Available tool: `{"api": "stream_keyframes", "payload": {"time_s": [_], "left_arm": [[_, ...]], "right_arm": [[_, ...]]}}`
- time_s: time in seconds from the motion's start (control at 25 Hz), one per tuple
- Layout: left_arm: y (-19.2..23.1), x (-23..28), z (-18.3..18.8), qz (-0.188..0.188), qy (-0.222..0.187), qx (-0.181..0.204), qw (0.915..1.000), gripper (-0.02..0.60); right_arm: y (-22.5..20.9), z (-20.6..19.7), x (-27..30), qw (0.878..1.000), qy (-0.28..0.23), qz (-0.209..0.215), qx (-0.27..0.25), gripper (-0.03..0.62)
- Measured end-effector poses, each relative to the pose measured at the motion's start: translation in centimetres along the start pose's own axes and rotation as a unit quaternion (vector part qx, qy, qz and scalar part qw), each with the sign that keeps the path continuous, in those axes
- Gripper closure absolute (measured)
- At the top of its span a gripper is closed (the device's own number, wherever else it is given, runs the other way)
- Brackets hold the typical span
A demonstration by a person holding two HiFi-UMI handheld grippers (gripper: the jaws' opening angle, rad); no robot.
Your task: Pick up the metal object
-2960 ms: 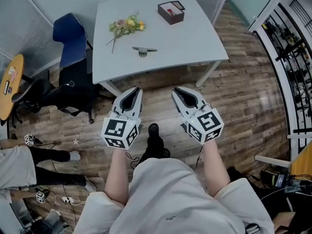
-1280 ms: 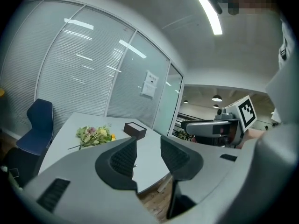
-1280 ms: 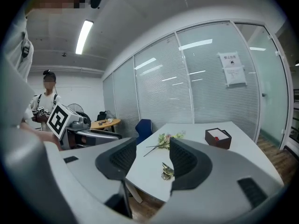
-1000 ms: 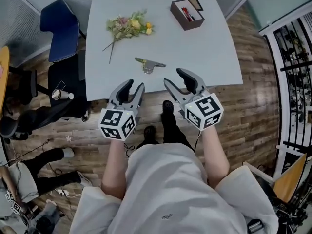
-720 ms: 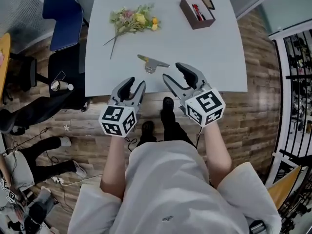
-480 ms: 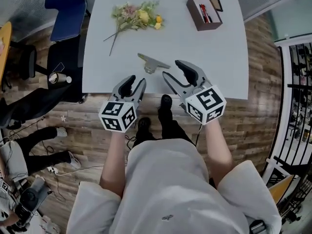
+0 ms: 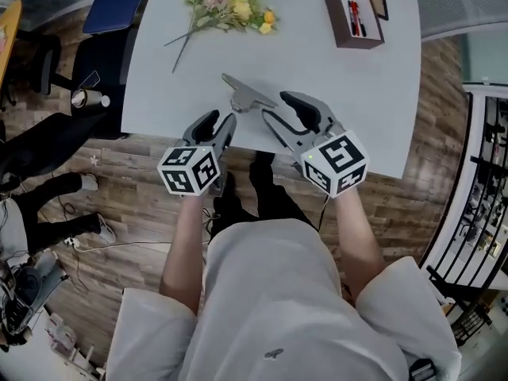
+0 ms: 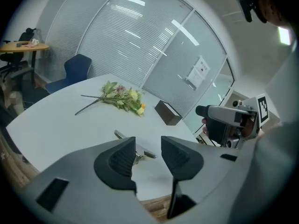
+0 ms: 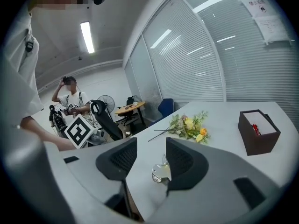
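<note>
Not picked up yet. Metal object (image 7: pixel 248 99) lies on the table (image 7: pixel 317 70), just ahead of your right gripper (image 7: pixel 275 106). Its jaws are spread but closing, with nothing between the pads. Left gripper (image 7: pixel 220 120) is spread and empty. Still to do: reach, clamp, lift.

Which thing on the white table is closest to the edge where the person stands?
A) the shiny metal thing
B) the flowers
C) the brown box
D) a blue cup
A: the metal object lies nearest the near edge of the table, while the flowers and the brown box sit toward the far side.
</note>
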State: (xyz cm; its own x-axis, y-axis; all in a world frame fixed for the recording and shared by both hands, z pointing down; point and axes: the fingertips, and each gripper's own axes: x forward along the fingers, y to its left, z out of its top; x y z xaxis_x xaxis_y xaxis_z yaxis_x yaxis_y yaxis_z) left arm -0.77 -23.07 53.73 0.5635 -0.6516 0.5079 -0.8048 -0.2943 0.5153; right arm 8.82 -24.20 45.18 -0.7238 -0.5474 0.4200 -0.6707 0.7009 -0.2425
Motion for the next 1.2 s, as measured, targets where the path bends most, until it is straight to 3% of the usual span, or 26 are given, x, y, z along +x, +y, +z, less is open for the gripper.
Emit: {"api": "stream_keyframes", "payload": {"time_s": [0.44, 0.84, 1.0, 1.2], "left_arm": [[1.6, 3.3, -3.1, 0.03, -0.003, -0.077, 0.9965, 0.413], [3.3, 5.8, -5.5, 0.029, -0.017, -0.175, 0.984, 0.413], [3.8, 6.3, -6.1, 0.02, -0.037, -0.225, 0.9734, 0.414], [3.8, 6.4, -5.3, -0.009, -0.093, -0.317, 0.9439, 0.414]], "right_arm": [[-1.8, -2.0, 1.1, 0.999, 0.032, 0.035, 0.0, 0.401], [-2.3, -4.2, 2.2, 0.998, 0.053, 0.043, 0.014, 0.414], [-2.5, -4.7, 2.3, 0.997, 0.054, 0.042, 0.021, 0.414], [-2.7, -5.2, 2.1, 0.997, 0.054, 0.044, 0.031, 0.421]]}}
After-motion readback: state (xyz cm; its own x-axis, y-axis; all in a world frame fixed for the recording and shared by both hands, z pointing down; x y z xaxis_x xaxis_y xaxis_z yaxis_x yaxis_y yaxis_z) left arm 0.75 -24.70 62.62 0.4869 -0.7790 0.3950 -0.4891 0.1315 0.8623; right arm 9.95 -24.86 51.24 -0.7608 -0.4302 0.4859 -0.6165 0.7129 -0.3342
